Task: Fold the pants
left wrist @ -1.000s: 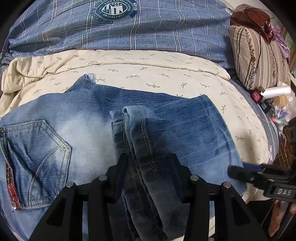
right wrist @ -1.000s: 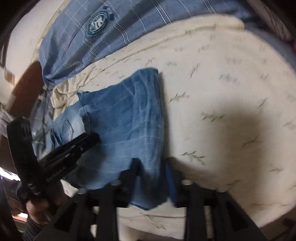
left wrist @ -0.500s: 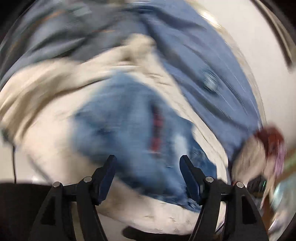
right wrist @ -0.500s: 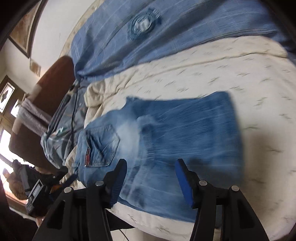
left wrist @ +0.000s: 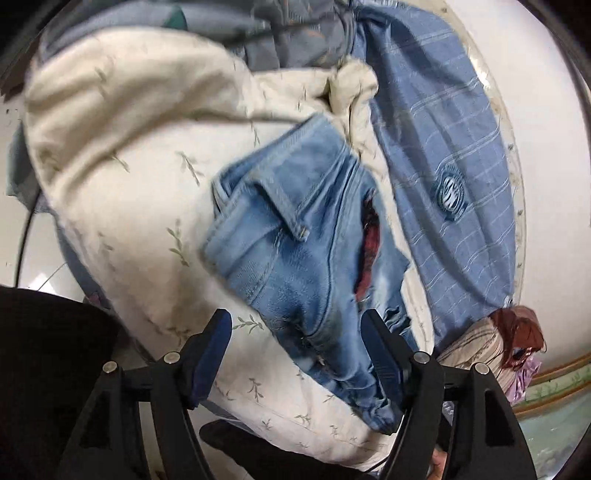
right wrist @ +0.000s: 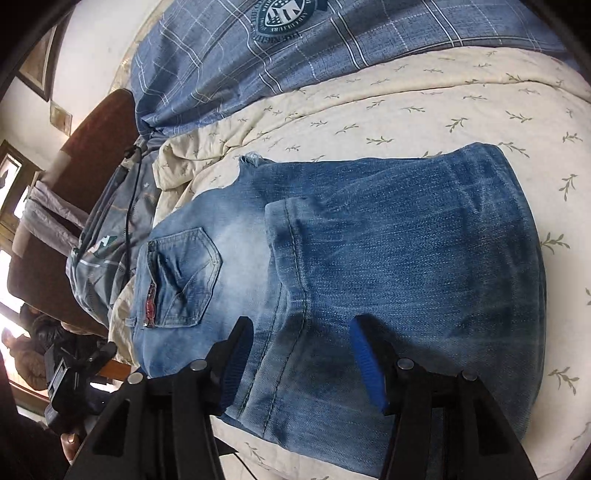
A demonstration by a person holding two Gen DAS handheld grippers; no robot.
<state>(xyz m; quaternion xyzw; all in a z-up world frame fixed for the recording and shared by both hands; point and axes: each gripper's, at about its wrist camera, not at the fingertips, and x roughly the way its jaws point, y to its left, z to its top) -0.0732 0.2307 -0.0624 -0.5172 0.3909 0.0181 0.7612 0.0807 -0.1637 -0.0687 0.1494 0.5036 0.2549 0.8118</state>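
Both sets of tongs are loose now. The left tongs (left wrist: 295, 354) have just been spreading and stand apart; the waistband end of the jeans (left wrist: 306, 258) lies in the gap, though the blue pads (left wrist: 212, 354) on either side are not pressing on the cloth. Over on the other side the right tongs (right wrist: 299, 362) have been easing apart too, jaws wide, hovering over the near edge of the jeans (right wrist: 369, 266) with the denim showing between the pads and nothing pinched.

The jeans lie folded on the cream bedspread (right wrist: 406, 107), the one with little leaf sprigs, and they make a broad, flat blue block. A leg is doubled back over the seat, so its hem (right wrist: 284, 236) runs across the middle of the jeans just beside the back pocket (right wrist: 181, 277). At the pocket's outer edge there is a strip of red trim (right wrist: 149, 306). From the left tongs' camera, the belt loop (left wrist: 284, 210) and that red trim (left wrist: 367, 251) are plain to see, a bit blurred.

Beyond the jeans, at the far edge of the bedspread, a blue checked quilt (right wrist: 240, 62) with a round crest (right wrist: 284, 14) is heaped up. Beside the jeans' pocket end a grey bag (right wrist: 107, 240) with a black cord slumps off the bedspread
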